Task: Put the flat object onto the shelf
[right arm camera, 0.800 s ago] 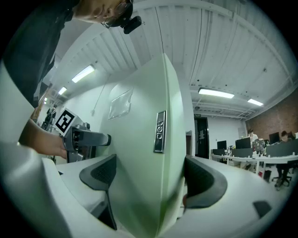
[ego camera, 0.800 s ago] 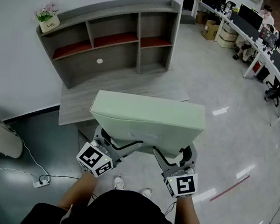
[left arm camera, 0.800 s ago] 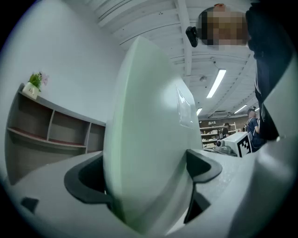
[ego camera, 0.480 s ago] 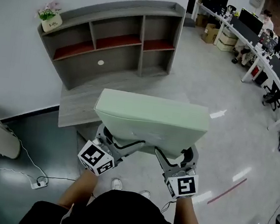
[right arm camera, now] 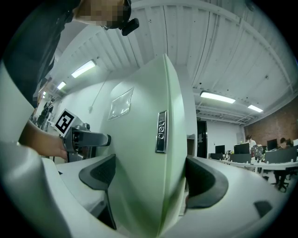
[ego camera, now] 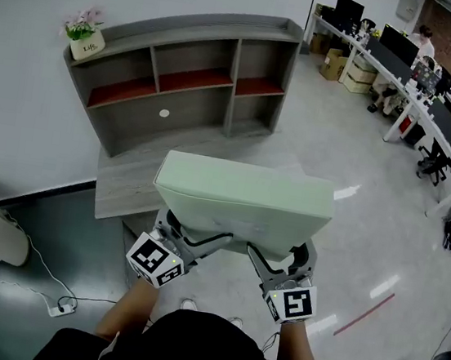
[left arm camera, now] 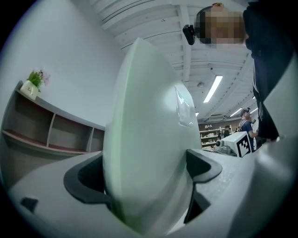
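Head view: flat object (ego camera: 244, 198) hides the table's (ego camera: 127, 179) near right corner. Pot (ego camera: 87, 43) lettering too small to read. Right gripper view: label (right arm camera: 161, 132) lettering unclear.

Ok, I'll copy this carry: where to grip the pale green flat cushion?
Its near long edge, from the near side, left claw and right claw spaced apart: the pale green flat cushion is wide but thin enough for the jaws.
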Available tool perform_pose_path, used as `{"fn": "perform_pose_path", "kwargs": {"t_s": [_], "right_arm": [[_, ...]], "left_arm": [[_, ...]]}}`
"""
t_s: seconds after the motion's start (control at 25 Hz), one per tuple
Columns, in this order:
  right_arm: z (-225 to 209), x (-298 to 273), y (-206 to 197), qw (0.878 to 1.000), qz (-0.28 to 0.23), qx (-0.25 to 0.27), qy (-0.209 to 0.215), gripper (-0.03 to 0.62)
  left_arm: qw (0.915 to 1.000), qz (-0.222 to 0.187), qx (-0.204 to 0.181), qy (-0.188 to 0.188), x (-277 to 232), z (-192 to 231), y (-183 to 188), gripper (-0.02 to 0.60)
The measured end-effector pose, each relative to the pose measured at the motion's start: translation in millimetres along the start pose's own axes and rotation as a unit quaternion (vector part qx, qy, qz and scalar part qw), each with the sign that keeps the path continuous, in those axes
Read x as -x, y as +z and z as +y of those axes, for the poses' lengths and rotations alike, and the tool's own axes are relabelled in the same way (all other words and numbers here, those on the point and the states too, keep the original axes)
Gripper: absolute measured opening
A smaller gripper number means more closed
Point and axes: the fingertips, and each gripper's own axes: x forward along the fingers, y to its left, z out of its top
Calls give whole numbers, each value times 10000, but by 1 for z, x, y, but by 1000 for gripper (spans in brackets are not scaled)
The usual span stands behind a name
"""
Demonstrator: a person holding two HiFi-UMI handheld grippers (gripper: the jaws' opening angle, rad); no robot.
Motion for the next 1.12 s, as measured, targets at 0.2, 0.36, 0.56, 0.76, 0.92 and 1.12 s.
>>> {"fn": "perform_pose_path", "kwargs": {"t_s": [0.2, 0.36, 0.56, 0.76, 0.92, 1.12], "right_arm": [[17, -24, 3, 10000, 46, 53, 33, 449], [30, -44, 0, 9999, 81, 73, 48, 449], [42, -65, -5, 9998, 80, 107, 123, 449], [47, -87, -7, 9996, 40, 64, 276, 449], [39, -115, -10, 9989, -13, 48, 475, 449], [18, -150, -14, 9973, -101, 58, 722, 449]], "left_arm": [[10000, -69, 3, 0, 14, 26, 3, 526], [10000, -77, -7, -1, 23, 48, 2, 526], [9999, -82, -10, 59, 33, 70, -3, 526], [9998, -75, -90, 190, 37, 90, 0, 526], [9990, -74, -118, 424, 28, 112, -1, 526], [9977, -42, -188, 646, 4, 139, 0, 526]]}}
